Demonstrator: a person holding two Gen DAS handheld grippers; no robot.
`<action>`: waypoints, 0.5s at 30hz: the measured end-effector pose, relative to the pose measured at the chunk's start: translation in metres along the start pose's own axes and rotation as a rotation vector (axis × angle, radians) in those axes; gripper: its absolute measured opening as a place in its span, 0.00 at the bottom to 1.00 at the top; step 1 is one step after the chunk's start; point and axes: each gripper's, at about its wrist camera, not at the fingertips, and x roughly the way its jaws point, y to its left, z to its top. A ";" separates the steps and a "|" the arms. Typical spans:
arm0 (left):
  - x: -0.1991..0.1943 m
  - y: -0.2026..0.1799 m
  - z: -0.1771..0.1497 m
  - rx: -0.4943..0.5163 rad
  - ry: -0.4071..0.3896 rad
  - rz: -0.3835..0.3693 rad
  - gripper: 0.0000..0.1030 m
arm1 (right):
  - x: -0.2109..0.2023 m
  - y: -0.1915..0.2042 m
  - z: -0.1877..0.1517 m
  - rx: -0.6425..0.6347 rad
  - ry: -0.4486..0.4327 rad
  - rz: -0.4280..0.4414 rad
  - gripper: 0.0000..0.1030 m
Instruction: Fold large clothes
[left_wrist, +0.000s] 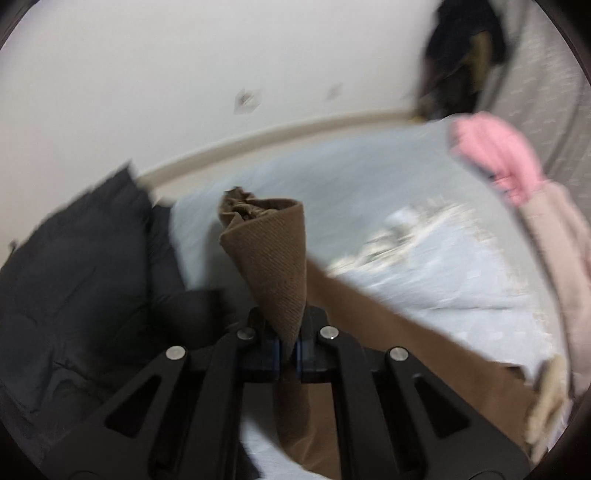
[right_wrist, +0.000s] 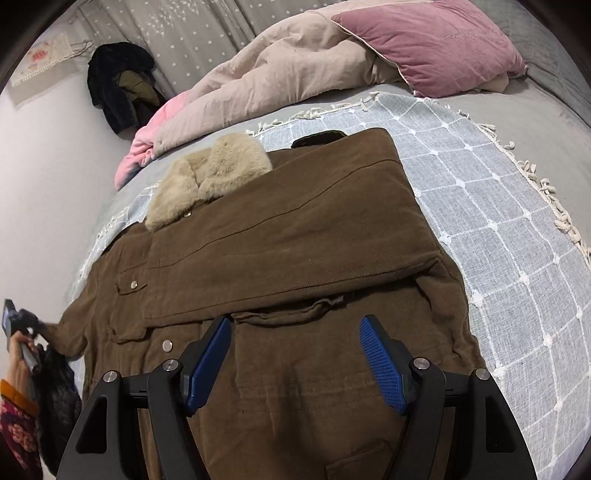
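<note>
**Left holds sleeve end, right empty over coat**

Left wrist: left gripper (left_wrist: 288, 349) clamped on brown sleeve cuff (left_wrist: 266, 251), sleeve trailing right toward the coat body.

Right wrist: right gripper (right_wrist: 295, 365) jaws apart, empty, above brown coat (right_wrist: 295, 236) lying lengthwise on checked blanket (right_wrist: 498, 221), fur collar (right_wrist: 210, 177) at far end; one sleeve already folded across. Left hand is nearer the loose sleeve.

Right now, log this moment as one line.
task: fold coat | left tool: shut on sleeve cuff | right tool: open above brown coat | other sleeve folded across
</note>
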 end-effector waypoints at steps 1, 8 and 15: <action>-0.016 -0.010 0.001 0.008 -0.034 -0.052 0.06 | 0.000 0.000 0.000 0.001 0.002 0.005 0.71; -0.136 -0.098 -0.017 0.135 -0.198 -0.391 0.06 | -0.004 -0.002 0.001 0.013 -0.010 0.020 0.71; -0.206 -0.189 -0.083 0.305 -0.154 -0.651 0.06 | -0.007 -0.008 0.002 0.030 -0.021 0.030 0.71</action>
